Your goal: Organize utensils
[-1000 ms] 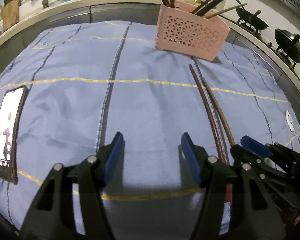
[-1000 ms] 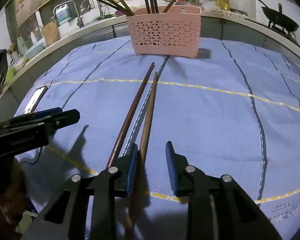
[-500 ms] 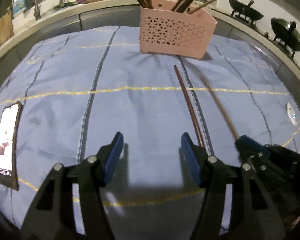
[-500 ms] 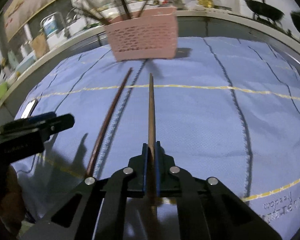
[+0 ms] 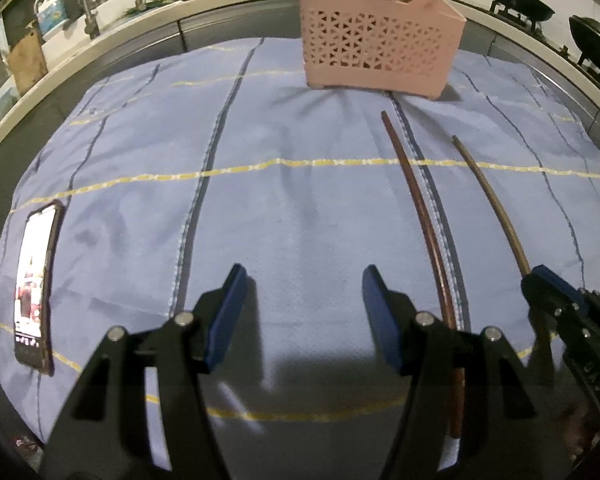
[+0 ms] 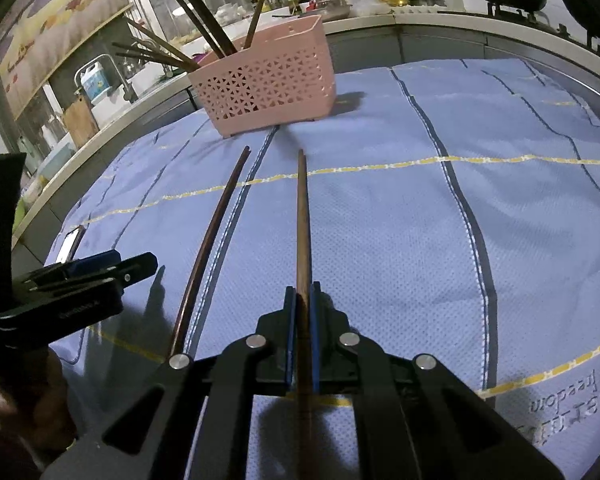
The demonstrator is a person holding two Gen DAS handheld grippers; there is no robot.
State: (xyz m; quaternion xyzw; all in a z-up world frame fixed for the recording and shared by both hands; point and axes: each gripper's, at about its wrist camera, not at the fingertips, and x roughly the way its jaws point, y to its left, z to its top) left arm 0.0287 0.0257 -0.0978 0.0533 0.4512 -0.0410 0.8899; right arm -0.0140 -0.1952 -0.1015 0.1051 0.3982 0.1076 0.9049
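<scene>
The right gripper [image 6: 302, 312] clamps a light brown wooden chopstick [image 6: 302, 216] — its jaws tight together on it; the left gripper [image 5: 302, 304] hovers, jaws apart, beside a dark reddish-brown chopstick [image 5: 416, 200] on the blue cloth [image 5: 300, 184].

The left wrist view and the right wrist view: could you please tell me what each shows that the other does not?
Only the left wrist view shows the open left gripper head-on and the phone's lit screen. Only the right wrist view shows the right gripper shut on the lighter chopstick. Both show the pink basket and the darker chopstick on the blue cloth.
</scene>
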